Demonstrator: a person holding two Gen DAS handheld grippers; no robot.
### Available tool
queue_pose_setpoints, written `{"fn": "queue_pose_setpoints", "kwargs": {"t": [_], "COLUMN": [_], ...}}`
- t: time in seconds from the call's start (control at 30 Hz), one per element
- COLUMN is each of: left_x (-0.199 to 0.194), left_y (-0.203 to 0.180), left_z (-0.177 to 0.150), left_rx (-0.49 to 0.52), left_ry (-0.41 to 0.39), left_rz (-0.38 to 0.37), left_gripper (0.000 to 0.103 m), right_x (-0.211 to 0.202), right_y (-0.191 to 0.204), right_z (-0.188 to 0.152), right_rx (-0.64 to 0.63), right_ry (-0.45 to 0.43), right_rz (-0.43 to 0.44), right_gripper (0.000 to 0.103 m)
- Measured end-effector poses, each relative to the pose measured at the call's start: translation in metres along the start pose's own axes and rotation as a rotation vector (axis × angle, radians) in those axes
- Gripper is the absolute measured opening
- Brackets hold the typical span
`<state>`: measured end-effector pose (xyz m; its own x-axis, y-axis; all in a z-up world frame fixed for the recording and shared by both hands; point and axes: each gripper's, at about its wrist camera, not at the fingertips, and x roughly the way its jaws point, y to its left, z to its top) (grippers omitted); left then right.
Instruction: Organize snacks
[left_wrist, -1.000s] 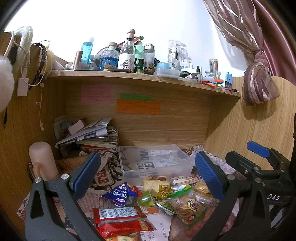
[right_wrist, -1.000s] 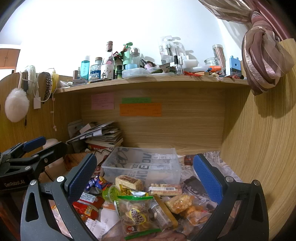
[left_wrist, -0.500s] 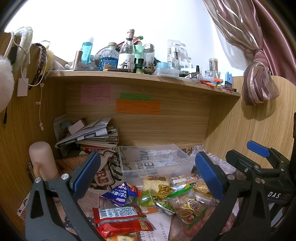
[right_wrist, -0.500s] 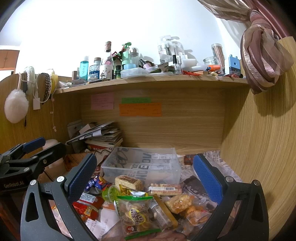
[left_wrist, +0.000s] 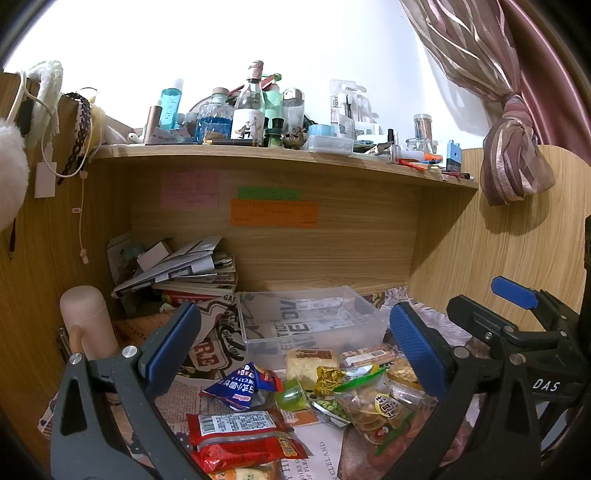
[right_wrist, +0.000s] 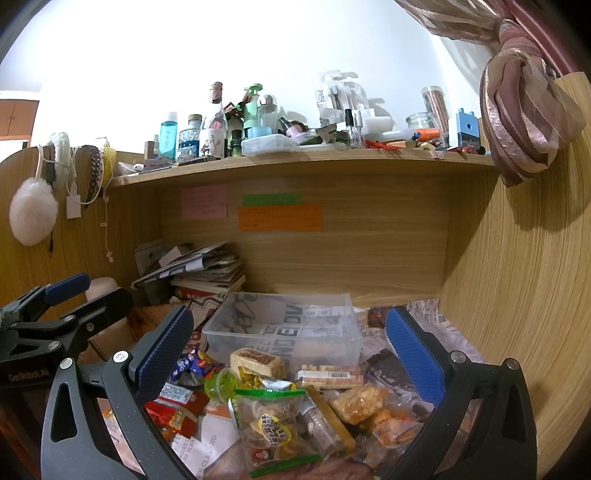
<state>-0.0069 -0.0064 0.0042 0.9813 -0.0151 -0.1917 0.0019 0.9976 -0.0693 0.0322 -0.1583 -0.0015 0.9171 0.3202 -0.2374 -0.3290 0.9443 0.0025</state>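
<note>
Clear bin (left_wrist: 310, 325) sits at back of desk, no snacks inside, only newsprint showing thru. Snack pile (right_wrist: 273, 398) lies just in front, touching bin's near wall. Left gripper (left_wrist: 295, 350) & right gripper (right_wrist: 288, 354) both spread wide, holding nothing, above pile. Bare newspaper (right_wrist: 439, 325) right of bin.

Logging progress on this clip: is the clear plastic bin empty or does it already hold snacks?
Empty. The clear plastic bin shows only newsprint through its floor and walls; the snack packets all lie outside, in front of it.
</note>
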Motion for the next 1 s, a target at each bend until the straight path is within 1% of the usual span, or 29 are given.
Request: {"fn": "queue_pose_setpoints", "kwargs": {"t": [0.23, 0.37, 0.5, 0.67, 0.7, 0.8, 0.93, 1.0], "left_x": [0.000, 0.003, 0.014, 0.030, 0.034, 0.042, 0.050, 0.052], "left_y": [0.000, 0.005, 0.018, 0.038, 0.044, 0.056, 0.074, 0.077], "left_z": [0.000, -0.003, -0.014, -0.038, -0.044, -0.060, -0.087, -0.096], "left_rx": [0.000, -0.004, -0.010, -0.017, -0.025, -0.051, -0.109, -0.128], "left_ry": [0.003, 0.022, 0.091, 0.200, 0.231, 0.294, 0.393, 0.427], "left_rz": [-0.001, 0.000, 0.006, 0.032, 0.034, 0.039, 0.042, 0.045], "left_gripper": [0.103, 0.103, 0.103, 0.103, 0.103, 0.103, 0.103, 0.103], "right_x": [0.000, 0.002, 0.010, 0.025, 0.026, 0.036, 0.046, 0.049], "right_y": [-0.001, -0.005, -0.009, -0.016, -0.017, -0.019, -0.016, -0.013], "right_z": [-0.001, -0.005, -0.015, -0.036, -0.040, -0.054, -0.070, -0.078], "right_rx": [0.000, 0.003, 0.009, 0.015, 0.018, 0.029, 0.036, 0.038], "right_ry": [0.001, 0.012, 0.057, 0.155, 0.156, 0.219, 0.294, 0.329], "right_rz": [0.000, -0.005, -0.006, -0.007, -0.006, 0.014, 0.045, 0.062], "right_gripper": [0.103, 0.103, 0.103, 0.103, 0.103, 0.103, 0.103, 0.103]}}
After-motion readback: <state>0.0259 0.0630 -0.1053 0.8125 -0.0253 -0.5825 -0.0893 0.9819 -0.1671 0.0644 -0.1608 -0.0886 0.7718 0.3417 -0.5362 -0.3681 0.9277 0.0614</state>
